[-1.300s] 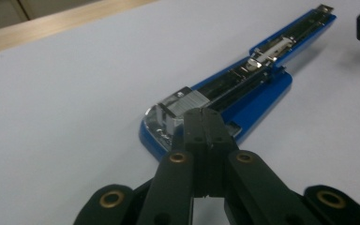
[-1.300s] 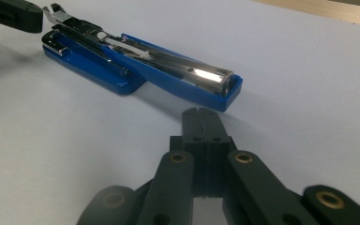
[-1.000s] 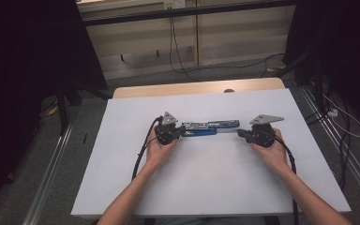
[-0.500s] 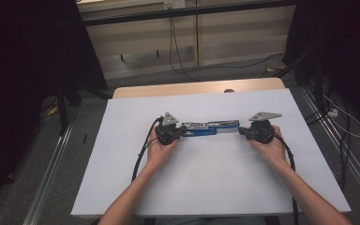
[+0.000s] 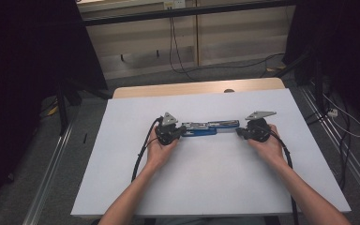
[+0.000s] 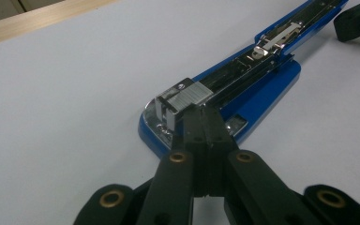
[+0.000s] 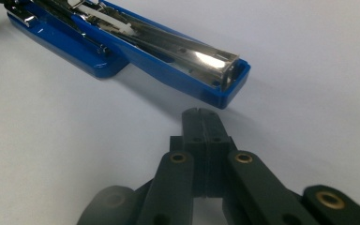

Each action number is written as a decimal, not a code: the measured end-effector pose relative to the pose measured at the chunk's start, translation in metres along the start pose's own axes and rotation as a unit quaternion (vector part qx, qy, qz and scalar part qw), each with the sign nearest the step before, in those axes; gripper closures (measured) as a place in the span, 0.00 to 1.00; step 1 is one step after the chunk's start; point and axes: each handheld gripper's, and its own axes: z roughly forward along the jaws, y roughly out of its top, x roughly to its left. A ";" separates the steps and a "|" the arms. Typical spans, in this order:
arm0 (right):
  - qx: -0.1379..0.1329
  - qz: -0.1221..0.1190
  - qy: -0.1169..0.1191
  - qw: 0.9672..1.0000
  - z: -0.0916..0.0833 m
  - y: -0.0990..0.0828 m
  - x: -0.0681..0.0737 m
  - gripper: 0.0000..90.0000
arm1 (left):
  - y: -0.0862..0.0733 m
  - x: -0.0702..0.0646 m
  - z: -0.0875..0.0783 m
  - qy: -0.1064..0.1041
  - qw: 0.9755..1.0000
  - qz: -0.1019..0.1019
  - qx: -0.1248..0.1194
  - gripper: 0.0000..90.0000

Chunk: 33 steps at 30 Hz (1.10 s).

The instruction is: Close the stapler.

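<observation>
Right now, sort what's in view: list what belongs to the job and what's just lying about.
In the job:
- blue stapler, opened flat
- left gripper, shut, at its metal end
- right gripper, shut, just short of its blue end

Lying about:
- white table sheet
- floor cables

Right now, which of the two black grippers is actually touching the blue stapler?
The left gripper: its shut tips rest on the stapler. The right gripper stops short of it.
</observation>
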 end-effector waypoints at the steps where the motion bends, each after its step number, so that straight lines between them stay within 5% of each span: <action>1: 0.002 -0.001 0.001 1.000 0.001 0.000 0.001 1.00 | 0.000 0.000 0.000 0.000 1.000 0.001 -0.001 1.00; 33: 0.001 0.003 0.002 1.000 0.011 0.008 0.004 1.00 | -0.001 0.002 0.000 -0.006 1.000 -0.003 -0.002 1.00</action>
